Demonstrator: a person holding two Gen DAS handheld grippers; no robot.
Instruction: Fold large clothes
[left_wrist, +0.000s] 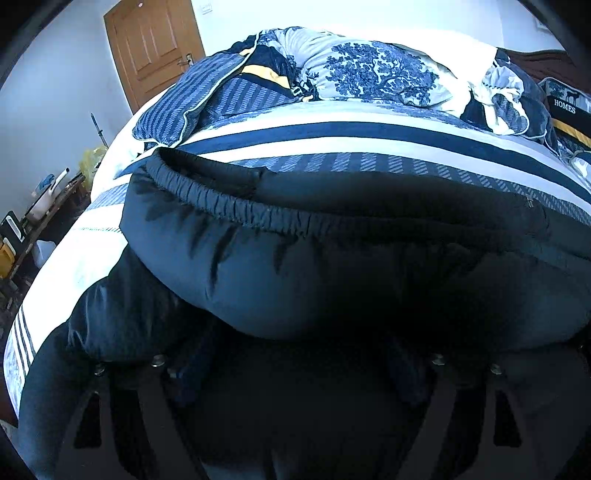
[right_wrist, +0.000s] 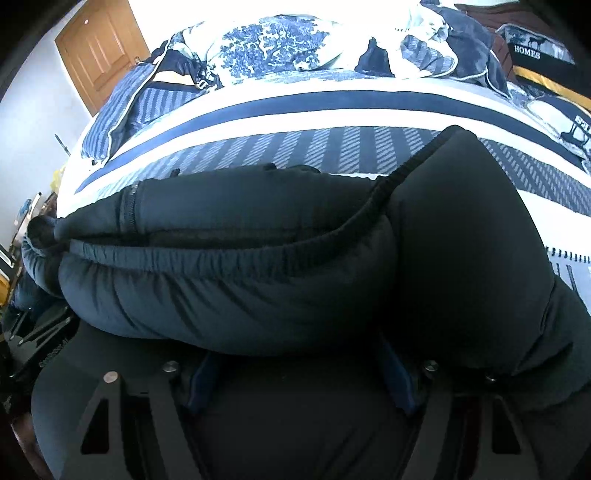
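Padded jacket (left_wrist: 295, 266) on bed (left_wrist: 332, 147): both tools (left_wrist: 295, 373) (right_wrist: 299, 369) wide, gripping nothing; springy fold may reopen.

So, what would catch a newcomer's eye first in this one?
A bulky dark navy padded garment with a gathered elastic hem fills the foreground of both views, lying on a blue-and-white striped bedspread. Behind it sits a heap of blue floral bedding, with a brown wooden door at upper left.

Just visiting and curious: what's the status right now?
Both hand-held grippers, left and right, wide open over the dark padded jacket. Jacket bunched on striped bedspread. Nothing blocking.
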